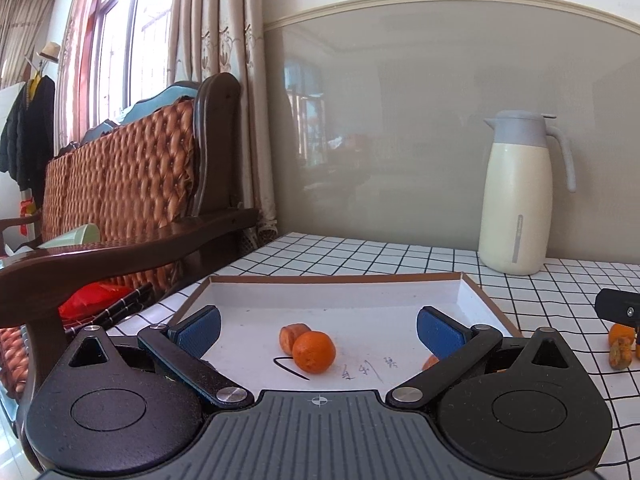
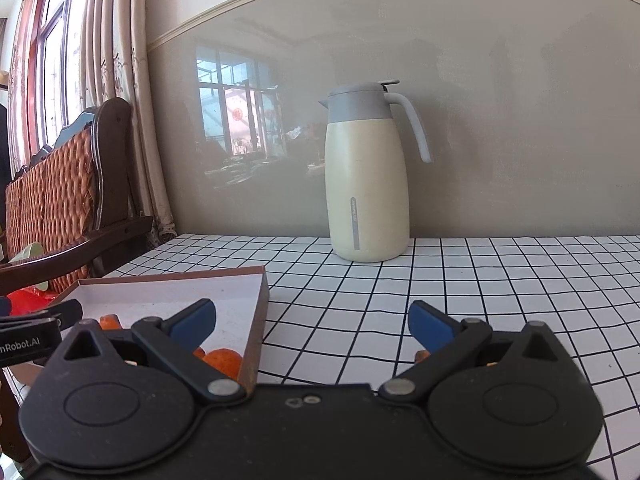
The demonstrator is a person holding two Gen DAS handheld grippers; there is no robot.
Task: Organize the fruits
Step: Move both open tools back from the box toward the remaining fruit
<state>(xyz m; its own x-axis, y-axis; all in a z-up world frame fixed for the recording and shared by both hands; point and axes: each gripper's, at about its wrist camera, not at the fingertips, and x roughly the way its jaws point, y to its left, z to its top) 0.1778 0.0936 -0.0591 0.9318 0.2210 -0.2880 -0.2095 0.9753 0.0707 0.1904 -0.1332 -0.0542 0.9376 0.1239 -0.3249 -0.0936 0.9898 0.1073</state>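
Watching for trouble first: the round orange (image 1: 313,351) in the tray (image 1: 336,279) sits free on a flat floor, so a nudge from a finger could, I judge, send it rolling into the smaller fruit (image 1: 291,336) touching it behind, or off toward the tray wall. Out on the checked tablecloth (image 2: 480,280), the fruit (image 1: 621,345) beside the tray looks soft and ragged, and a hard squeeze might crush it.

The left gripper (image 1: 319,327) hovers with its jaws spread wide, holding nothing; the orange lies right between the two blue pads (image 1: 200,326), just ahead of them. Another orange piece (image 1: 430,362) peeks out low by the right-hand finger, mostly hidden.

The right gripper (image 2: 312,322) is also spread wide and empty, straddling the tray's right wall, with an orange (image 2: 222,360) in the tray below its left finger. A scrap of orange (image 2: 421,356) shows under its right finger; what it is, I cannot tell.
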